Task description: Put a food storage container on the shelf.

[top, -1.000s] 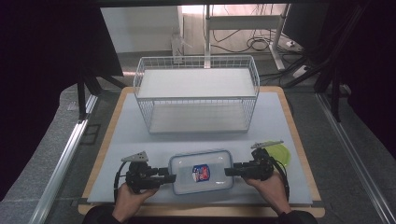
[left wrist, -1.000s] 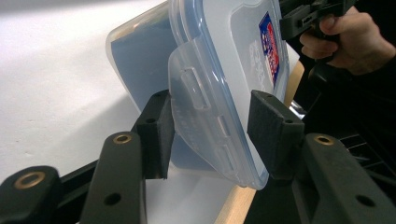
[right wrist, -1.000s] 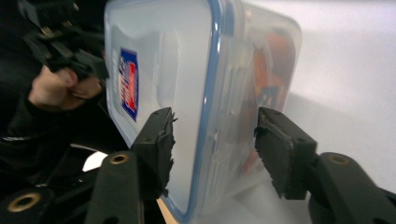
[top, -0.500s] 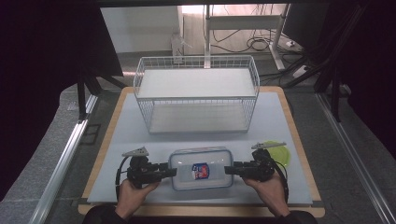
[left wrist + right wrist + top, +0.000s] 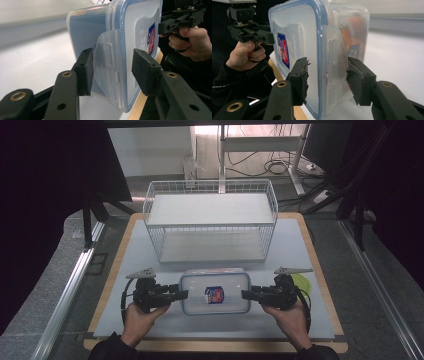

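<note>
Container [image 5: 215,292] with unreadable red-blue label [image 5: 214,294], between spread left claw [image 5: 181,294] and spread right claw [image 5: 247,294].

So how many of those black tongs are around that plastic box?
2: the left tongs at the box's left end, the right tongs at its right end, each open around a side flap.

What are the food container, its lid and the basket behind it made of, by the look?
Container: clear, glossy plastic, it seems; orange contents show through the wall.
Lid: translucent plastic with a blue rim and moulded hinged latch flaps.
Basket: thin wire grid, white-coated, probably metal; the coating type is unclear.
</note>
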`<state>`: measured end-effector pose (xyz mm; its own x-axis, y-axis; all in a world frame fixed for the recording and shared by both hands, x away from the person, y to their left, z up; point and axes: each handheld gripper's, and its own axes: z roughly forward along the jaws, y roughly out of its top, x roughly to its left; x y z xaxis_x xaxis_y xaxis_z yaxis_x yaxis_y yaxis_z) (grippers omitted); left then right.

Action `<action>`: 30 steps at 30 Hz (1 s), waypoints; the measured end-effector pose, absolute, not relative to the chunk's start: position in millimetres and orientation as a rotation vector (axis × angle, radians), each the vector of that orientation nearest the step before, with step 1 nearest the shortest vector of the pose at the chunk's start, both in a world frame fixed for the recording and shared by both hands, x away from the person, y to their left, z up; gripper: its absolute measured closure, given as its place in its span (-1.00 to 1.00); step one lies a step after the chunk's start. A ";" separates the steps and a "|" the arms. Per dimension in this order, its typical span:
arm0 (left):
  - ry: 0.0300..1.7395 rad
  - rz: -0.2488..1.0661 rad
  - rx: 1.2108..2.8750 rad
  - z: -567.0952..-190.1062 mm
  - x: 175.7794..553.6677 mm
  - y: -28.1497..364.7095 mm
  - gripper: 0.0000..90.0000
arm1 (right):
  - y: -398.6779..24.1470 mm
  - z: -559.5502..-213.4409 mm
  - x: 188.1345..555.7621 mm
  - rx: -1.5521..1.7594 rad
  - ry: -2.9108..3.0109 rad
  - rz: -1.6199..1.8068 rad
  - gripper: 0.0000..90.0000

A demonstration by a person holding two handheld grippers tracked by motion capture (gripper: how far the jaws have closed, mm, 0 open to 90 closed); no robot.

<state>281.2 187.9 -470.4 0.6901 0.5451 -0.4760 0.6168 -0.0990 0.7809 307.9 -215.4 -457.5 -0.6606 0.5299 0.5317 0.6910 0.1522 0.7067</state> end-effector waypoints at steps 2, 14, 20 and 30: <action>0.925 -0.064 1.761 -462.1 284.0 188.5 0.18 | -214.9 -452.6 309.5 -1.210 -2.254 -1.540 0.18; 0.900 0.009 1.779 -415.0 301.5 193.6 0.16 | -205.4 -410.5 324.3 -1.169 -2.315 -1.623 0.17; 0.893 0.025 1.763 -396.7 313.2 194.7 0.16 | -202.6 -391.2 334.9 -1.166 -2.335 -1.661 0.16; 0.875 0.053 1.758 -363.8 335.1 197.7 0.16 | -199.7 -360.7 353.4 -1.162 -2.331 -1.722 0.16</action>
<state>335.1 197.7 -363.8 0.7243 0.5766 -0.3781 0.5266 -0.1087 0.8431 353.4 -199.7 -360.7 -0.7226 0.5453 0.4249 0.5665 0.1149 0.8160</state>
